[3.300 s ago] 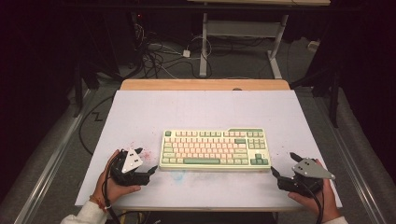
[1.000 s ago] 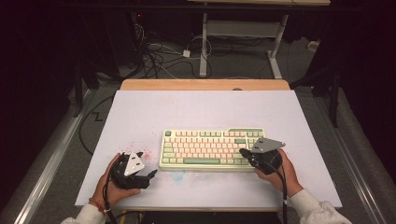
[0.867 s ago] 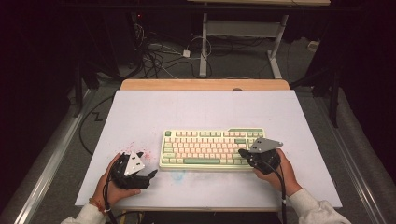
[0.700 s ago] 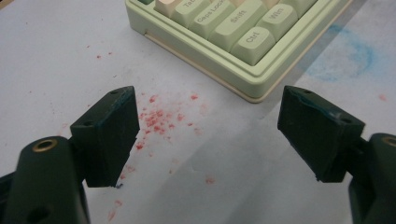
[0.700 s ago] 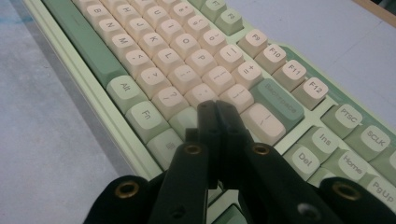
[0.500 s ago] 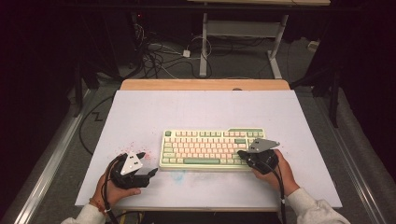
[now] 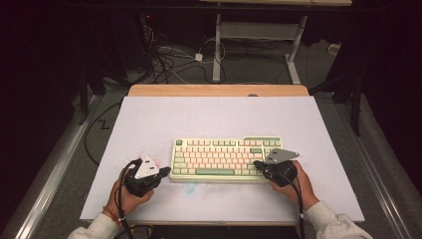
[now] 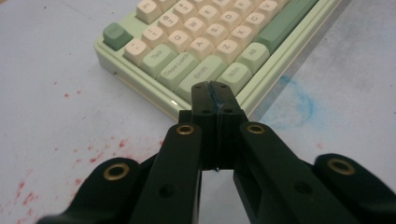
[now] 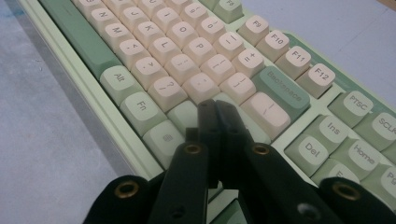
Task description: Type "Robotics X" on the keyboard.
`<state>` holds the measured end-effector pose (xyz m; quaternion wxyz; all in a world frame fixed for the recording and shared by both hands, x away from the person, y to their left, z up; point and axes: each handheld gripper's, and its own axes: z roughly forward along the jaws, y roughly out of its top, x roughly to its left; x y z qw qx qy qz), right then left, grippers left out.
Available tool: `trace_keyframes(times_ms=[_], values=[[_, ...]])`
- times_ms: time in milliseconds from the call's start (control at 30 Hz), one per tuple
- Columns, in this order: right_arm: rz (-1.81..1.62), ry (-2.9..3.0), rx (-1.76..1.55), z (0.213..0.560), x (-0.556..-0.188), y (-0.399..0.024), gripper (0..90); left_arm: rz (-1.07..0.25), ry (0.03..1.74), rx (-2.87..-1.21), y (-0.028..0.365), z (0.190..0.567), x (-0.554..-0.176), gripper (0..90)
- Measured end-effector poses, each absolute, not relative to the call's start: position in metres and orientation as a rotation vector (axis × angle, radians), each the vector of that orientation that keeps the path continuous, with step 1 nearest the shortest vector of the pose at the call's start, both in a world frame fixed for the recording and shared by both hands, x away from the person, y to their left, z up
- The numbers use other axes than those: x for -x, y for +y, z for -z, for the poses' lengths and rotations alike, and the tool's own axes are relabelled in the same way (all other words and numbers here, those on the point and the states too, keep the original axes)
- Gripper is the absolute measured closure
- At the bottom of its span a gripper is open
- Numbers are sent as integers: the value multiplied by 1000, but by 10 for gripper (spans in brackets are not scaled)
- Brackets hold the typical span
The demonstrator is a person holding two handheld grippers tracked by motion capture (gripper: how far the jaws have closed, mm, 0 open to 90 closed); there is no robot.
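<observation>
Pale table (image 7: 149, 124) at frame centre carries our keyboard (image 7: 224, 157). Our left hand-held gripper (image 7: 160, 173), jaws closed and empty, rests lower left; our right hand-held gripper (image 7: 259, 164), also closed, touches keys at lower right. We judge pressing has barely begun.

Cables (image 7: 166, 57) on floor (image 7: 259, 67) behind table (image 7: 219, 90)
</observation>
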<state>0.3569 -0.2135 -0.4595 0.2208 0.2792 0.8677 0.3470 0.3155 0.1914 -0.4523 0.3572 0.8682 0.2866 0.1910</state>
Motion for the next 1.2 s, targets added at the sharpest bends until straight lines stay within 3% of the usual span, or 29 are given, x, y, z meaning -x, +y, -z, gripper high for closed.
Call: trace_keyframes(times_ms=[333, 1200], values=[[-955, 2394, -764, 460, -356, -213, 900, -432, 683, -2276, 161, 441, -337, 876], [-941, 2378, -754, 461, -353, -211, 900, -433, 657, -2374, 92, 440, -388, 876]])
